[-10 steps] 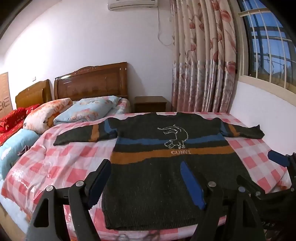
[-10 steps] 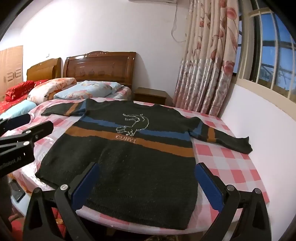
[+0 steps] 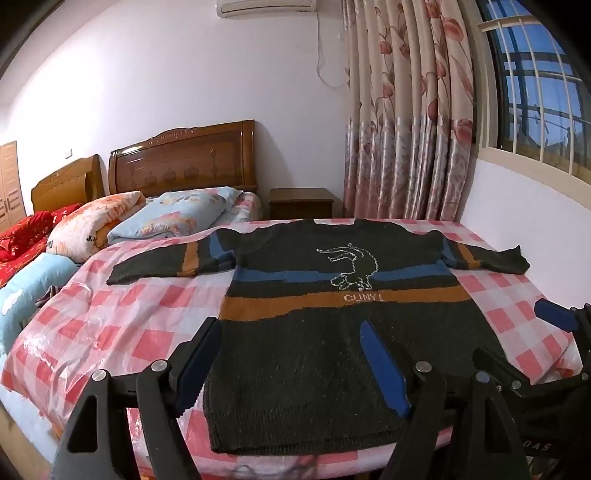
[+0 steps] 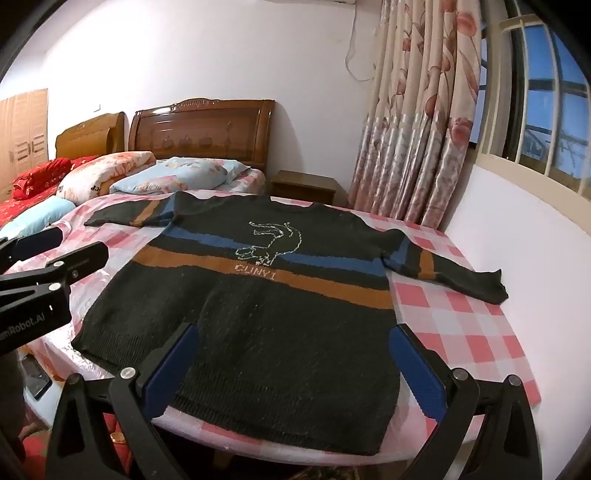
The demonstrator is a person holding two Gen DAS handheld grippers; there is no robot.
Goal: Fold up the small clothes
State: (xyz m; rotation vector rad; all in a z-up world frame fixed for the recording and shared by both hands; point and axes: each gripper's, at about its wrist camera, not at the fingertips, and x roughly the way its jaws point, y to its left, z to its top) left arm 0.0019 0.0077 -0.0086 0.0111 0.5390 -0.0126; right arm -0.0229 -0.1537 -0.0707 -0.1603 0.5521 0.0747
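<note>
Nothing moved: one sweater (image 3: 332, 350) flat, hem at table (image 4: 480, 332) near edge; both grippers (image 3: 291, 362) (image 4: 295, 369) spread, empty.

Count of items showing across both wrist views

One sweater (image 4: 266, 310) is lying on one checkered cloth (image 4: 465, 325); two grippers are showing, left gripper (image 3: 291, 362) and right gripper (image 4: 291, 369); two wooden headboards (image 3: 184, 162) are standing at the wall, with one nightstand (image 3: 301, 203), one curtain (image 3: 406, 129), one window (image 3: 535, 92) and one air conditioner (image 3: 269, 5) showing.
</note>
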